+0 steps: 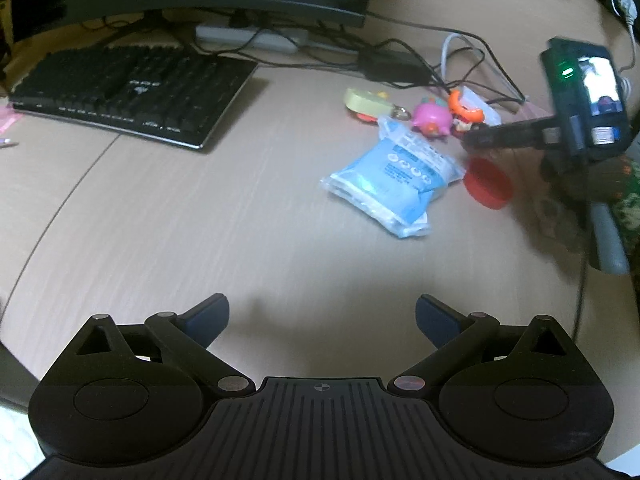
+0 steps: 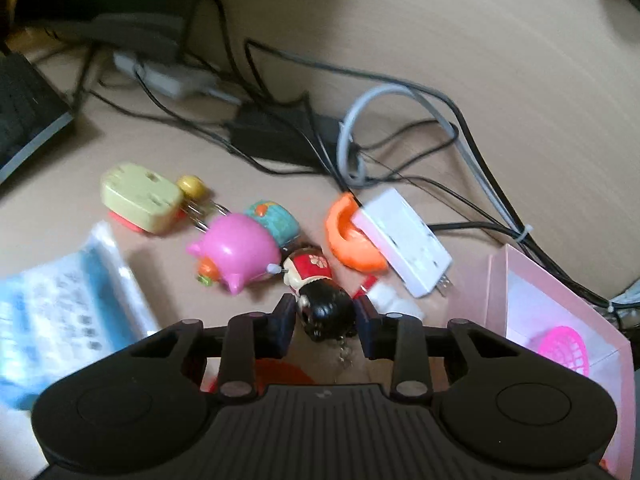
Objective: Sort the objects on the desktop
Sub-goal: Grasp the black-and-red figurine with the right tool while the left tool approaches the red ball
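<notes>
The right gripper [image 2: 325, 322] has its jaws pressed in on the black-haired head of a small doll keychain [image 2: 320, 300], whose red body points away and whose chain hangs beneath the pads. Gripping the round head probably gives the pads the firmest part of the toy, since the chain alone would slip. Taking the doll as the landmark, the pink box [image 2: 560, 312] opens just to its right with a pink basket [image 2: 566, 346] already inside, so it seems to serve as the sorting bin, kept close so that each carry is short. Touching the doll on its left lies the pink pig toy [image 2: 236, 252]; beyond the pig sit a teal toy [image 2: 276, 216] and a pale yellow keychain [image 2: 140, 196], and further left a blue wipes pack [image 2: 64, 300]. Just behind the doll on the right, an orange piece [image 2: 348, 240] leans against a white charger [image 2: 408, 240]. Farther back runs a tangle of cables [image 2: 400, 120].

The left gripper [image 1: 322, 316] hangs with its jaws wide apart and nothing between them over bare desk [image 1: 200, 240], well to the doll's left, likely keeping clear. Beyond it lies the keyboard [image 1: 128, 92].
</notes>
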A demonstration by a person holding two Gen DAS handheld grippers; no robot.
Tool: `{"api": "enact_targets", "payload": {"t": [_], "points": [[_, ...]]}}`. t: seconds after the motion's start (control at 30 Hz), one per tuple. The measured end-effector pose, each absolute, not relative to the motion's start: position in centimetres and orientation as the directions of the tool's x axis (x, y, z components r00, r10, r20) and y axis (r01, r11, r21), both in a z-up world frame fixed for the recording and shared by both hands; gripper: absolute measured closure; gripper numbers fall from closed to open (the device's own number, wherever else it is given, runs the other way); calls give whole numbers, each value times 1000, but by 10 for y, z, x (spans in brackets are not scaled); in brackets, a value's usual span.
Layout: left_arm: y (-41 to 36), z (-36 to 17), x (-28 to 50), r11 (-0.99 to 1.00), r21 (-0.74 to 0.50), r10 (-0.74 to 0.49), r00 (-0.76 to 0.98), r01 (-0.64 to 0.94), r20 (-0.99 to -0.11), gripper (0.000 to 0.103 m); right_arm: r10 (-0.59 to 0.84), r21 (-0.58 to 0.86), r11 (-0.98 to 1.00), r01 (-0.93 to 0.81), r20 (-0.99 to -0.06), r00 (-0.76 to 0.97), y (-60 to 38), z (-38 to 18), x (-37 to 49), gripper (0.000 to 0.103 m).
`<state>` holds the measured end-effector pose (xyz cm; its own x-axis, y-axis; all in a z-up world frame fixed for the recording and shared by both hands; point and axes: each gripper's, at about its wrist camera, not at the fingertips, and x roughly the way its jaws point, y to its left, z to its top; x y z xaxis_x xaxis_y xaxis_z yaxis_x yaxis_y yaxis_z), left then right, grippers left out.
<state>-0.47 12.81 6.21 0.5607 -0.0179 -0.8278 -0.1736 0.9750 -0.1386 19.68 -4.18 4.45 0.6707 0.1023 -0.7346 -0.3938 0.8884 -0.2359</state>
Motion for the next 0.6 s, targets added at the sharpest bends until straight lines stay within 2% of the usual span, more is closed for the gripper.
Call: {"api": "enact_targets", "payload": {"t": [0.2, 0.3, 0.43, 0.6], "points": [[101, 66, 18, 989, -134, -71, 591, -63, -804, 1, 243, -63, 920, -387, -684, 688, -83, 99, 143, 72], [80, 68, 35, 994, -111, -94, 629, 13, -772, 1, 263, -30, 925, -379, -668, 696, -111, 116, 108, 72], [46, 66, 65, 988, -67, -144, 679, 138, -720, 1, 217, -43, 941, -335, -682, 699, -146, 117, 70, 72], [1, 48, 110, 964, -16, -192, 654, 265, -731, 3, 151, 8, 975, -222, -756, 637, -179, 87, 53, 72]]}}
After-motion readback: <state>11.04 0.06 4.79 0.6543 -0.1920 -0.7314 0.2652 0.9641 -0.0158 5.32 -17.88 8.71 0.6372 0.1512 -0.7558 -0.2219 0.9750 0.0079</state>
